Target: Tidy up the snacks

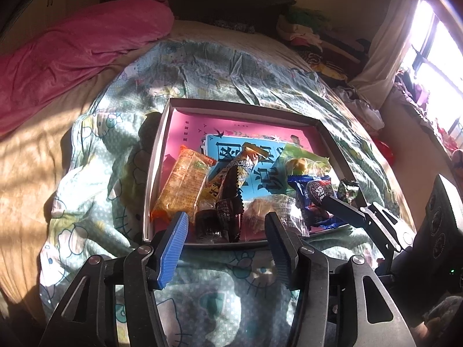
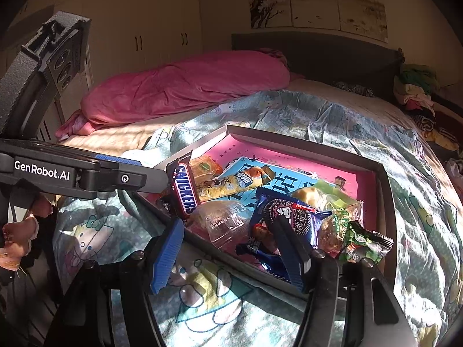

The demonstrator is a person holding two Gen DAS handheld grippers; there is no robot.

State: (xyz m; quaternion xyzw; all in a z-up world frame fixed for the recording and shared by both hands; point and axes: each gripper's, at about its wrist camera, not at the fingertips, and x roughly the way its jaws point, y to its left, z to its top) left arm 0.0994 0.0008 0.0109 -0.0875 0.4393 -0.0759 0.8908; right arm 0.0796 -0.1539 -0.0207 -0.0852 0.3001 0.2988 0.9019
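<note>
The shallow grey cardboard tray with a pink printed floor (image 1: 246, 105) is set on a pale green cartoon-print quilt (image 1: 202, 66) spread over a bed, and all the snacks are gathered toward its near edge. Much of the pile is overlapped. The brown Snickers bar (image 2: 183, 190) is propped at the near left corner, its lower end hidden behind the wall. The orange crinkled packet (image 1: 182, 185) beside it is partly covered. The clear plastic-wrapped pastry (image 2: 222, 219) is hard to read through glare. The print on the tray floor is largely hidden under wrappers.

The left gripper (image 1: 227, 219) is held at the tray's near edge with its blue ribbed pads (image 1: 173, 248) well apart. The Snickers bar is seen in the gap, pressed by neither pad. From the right wrist camera one fingertip is seen at the bar's upper end.

The right gripper (image 2: 228, 222) is likewise spread wide. One finger is laid over the blue Oreo packet (image 2: 292, 214) near the near right corner, though contact cannot be confirmed; nothing is clamped. A small green sweet packet (image 2: 364, 245) is leaned at the right wall. Part of a hand (image 2: 17, 240) is cut off at the frame's edge.
</note>
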